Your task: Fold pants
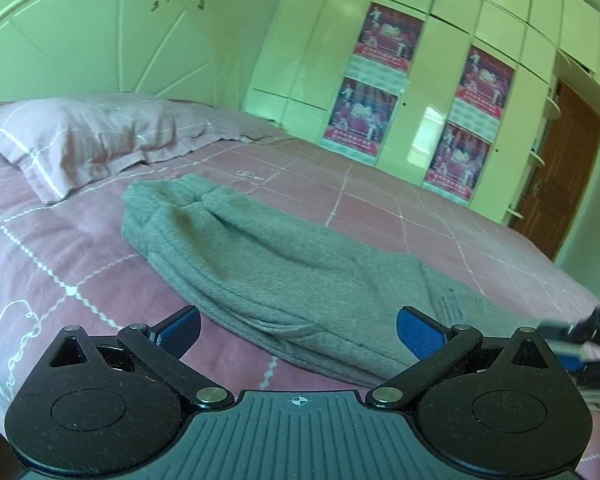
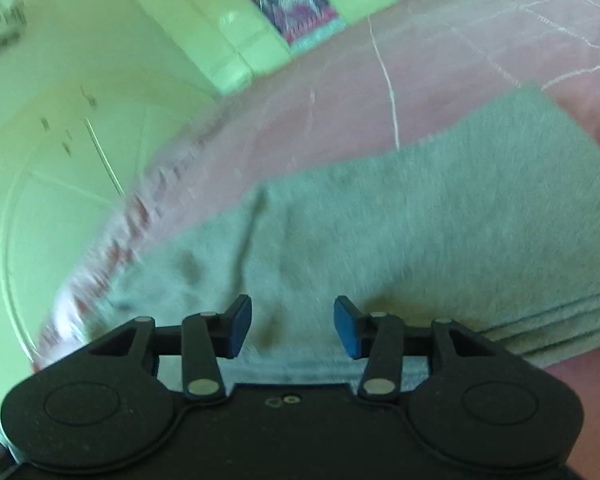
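Note:
Grey fleece pants lie folded lengthwise on a pink checked bedspread, running from near the pillow toward me. My left gripper is open and empty, its blue pads just short of the pants' near edge. My right gripper is open and empty, low over the grey pants; that view is blurred. Stacked fabric layers show at the pants' right edge there. The right gripper also shows at the right edge of the left wrist view.
A pink pillow lies at the head of the bed by a white headboard. A white wardrobe with posters stands beyond the bed, and a brown door at far right.

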Motion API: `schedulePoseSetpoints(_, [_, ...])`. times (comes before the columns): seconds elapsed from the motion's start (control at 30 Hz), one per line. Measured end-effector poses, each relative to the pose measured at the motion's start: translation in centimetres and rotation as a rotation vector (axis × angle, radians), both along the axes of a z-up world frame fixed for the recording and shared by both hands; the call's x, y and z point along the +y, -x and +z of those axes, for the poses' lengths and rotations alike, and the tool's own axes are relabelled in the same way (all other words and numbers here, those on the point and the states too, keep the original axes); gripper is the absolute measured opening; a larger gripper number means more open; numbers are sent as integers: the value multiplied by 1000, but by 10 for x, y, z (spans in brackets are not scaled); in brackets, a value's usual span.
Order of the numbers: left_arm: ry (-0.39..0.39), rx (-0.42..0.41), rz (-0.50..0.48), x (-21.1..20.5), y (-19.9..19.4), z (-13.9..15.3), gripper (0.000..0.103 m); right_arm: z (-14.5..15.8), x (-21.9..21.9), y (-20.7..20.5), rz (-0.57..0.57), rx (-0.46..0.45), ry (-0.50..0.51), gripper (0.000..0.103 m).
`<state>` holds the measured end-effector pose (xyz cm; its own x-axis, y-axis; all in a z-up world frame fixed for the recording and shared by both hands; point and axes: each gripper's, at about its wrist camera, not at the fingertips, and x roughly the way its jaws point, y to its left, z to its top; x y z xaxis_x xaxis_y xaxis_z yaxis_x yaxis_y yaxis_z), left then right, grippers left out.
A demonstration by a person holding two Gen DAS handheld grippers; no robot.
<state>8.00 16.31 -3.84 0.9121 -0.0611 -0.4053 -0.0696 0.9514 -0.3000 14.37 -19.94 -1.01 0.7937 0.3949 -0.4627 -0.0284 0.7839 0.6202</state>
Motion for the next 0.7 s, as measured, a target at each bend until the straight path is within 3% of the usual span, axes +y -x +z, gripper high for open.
schedulePoseSetpoints(0.1, [0,-25,-96,-21,1,12,103,10,-43,17,-134,-69,-24,40])
schedulePoseSetpoints(0.2, [-6,-20,-208,-60,-14,22,103,15,-89,22,-247,-77,-47,45])
schedulePoseSetpoints(0.33, [-26,64,-337,-120,-46,25,103,14,-125,24,-318,-80,-35,54])
schedulePoseSetpoints(0.4, [-47,125,-354,-140,-61,21,103,13,-132,26,-316,-90,-21,58])
schedulePoseSetpoints(0.43, [-40,153,-359,-145,-65,19,92,7,-126,22,-311,-94,-11,62])
schedulePoseSetpoints(0.47, [-22,186,-365,-150,-69,15,74,4,-127,23,-307,-97,-9,64])
schedulePoseSetpoints(0.53, [0,251,-361,-153,-74,7,58,-2,-129,24,-300,-101,-19,64])
schedulePoseSetpoints(0.7, [45,283,-303,-147,-70,1,58,-12,-140,32,-282,-99,-59,64])
